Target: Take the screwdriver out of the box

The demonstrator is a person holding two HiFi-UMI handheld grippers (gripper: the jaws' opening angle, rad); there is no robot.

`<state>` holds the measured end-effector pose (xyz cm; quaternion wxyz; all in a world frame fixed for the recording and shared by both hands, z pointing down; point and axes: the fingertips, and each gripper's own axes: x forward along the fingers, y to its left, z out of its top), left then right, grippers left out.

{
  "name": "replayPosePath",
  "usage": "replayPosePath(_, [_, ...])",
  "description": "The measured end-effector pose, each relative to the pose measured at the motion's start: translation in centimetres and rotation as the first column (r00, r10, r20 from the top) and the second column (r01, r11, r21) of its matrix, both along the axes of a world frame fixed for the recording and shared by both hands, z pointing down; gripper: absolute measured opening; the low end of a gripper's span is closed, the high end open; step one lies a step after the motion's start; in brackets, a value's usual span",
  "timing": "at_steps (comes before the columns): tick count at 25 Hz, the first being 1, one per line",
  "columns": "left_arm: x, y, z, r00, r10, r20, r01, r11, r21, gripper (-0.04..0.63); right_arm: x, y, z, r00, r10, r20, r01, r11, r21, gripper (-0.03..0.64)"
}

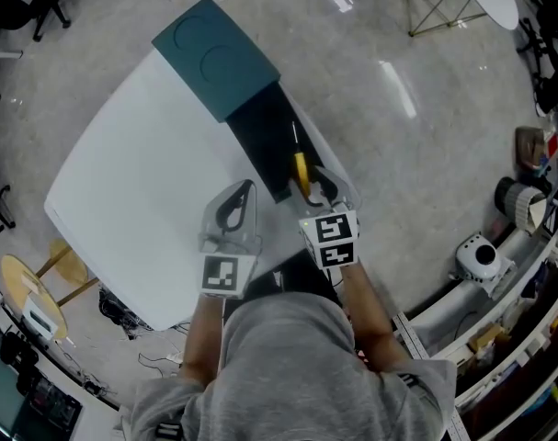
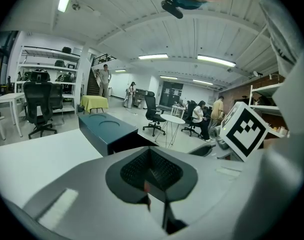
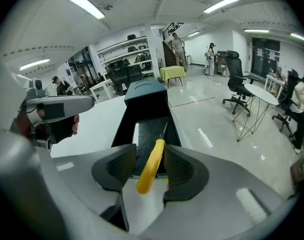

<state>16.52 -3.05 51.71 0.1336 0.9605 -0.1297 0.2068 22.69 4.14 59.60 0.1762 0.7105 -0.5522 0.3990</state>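
screwdriver [image 3: 150, 166] handle sits between the released fingers [image 3: 184, 170] of my right gripper [image 3: 150, 154], pads not pinching it. its shaft runs past the fingertips into the open box [image 3: 122, 121] on the bench [image 3: 91, 124]. my left gripper [image 2: 150, 159] is clenched on nothing. i judge this is the grasp step: next i close on the handle, then lift it clear.

A white table [image 1: 131, 182] stands on the glossy floor [image 1: 416, 182]. On it lies a teal box [image 1: 214, 58], its black tray [image 1: 260, 141] slid out.

Bright even light, fisheye-warped edges
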Motion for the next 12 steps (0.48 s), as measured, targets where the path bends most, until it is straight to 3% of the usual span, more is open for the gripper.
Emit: replayPosePath(12, [0.1,-1.2,0.2,1.0,-0.03,0.011,0.03,1.0,0.0,0.012,-0.3,-0.7,1.7,0.998,-0.053,0.032,0.056,0.992,-0.115,0.167])
